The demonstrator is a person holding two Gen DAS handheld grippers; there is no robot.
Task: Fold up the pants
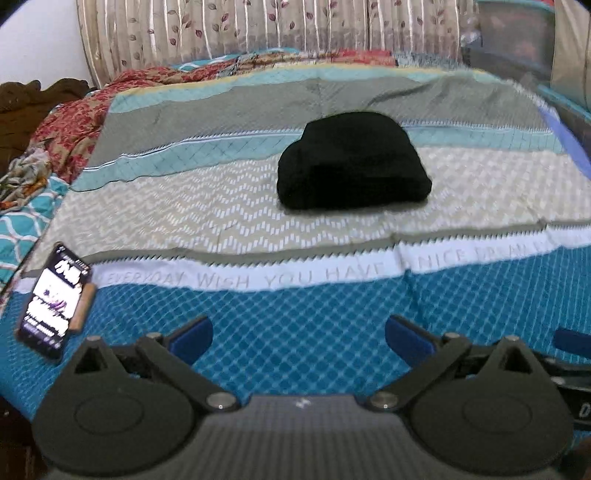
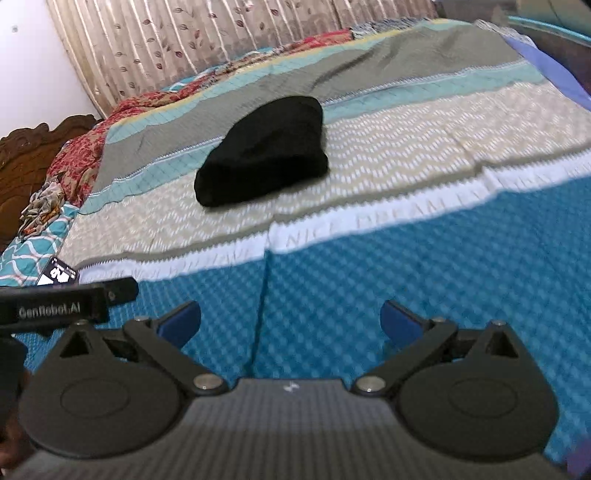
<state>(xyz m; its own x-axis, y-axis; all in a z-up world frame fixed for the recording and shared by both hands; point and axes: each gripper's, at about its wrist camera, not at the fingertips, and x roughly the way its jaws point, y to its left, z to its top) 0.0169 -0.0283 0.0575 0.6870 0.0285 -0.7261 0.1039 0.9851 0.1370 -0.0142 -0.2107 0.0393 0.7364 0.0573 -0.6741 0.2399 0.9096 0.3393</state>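
The black pants [image 1: 351,162] lie folded into a compact bundle on the bed [image 1: 295,325], resting across the beige zigzag band and the teal stripe of the patterned bedspread [image 1: 184,218]. In the left wrist view the bundle sits at about twelve o'clock, slightly right of centre and well apart from the fingers; in the right wrist view the same pants [image 2: 264,151] lie toward eleven o'clock, again far from the tips.

The left hand-held gripper [image 1: 299,334] hovers over the blue diamond-patterned part of the bedspread with its jaws spread wide and nothing between its blue pads [image 1: 192,338]. The right hand-held gripper [image 2: 290,323] is likewise spread wide and empty over the same blue area, its blue fingertips [image 2: 400,325] clear of any cloth. In the right wrist view the left tool's black body, lettered "GenRobot.AI", shows at nine o'clock.

A white band with grey lettering [image 1: 258,278] runs across the bedspread between the grippers and the pants. A phone [image 1: 55,299] with a lit screen lies on the bed at about nine o'clock in the left wrist view, near the edge. Beyond it, toward ten o'clock, a red floral cloth [image 1: 70,125] is heaped along the side of the bed. A striped curtain with a leaf print [image 1: 240,29] hangs behind the bed at twelve o'clock, and a carved wooden headboard [image 2: 26,155] stands at nine to ten o'clock in the right wrist view.
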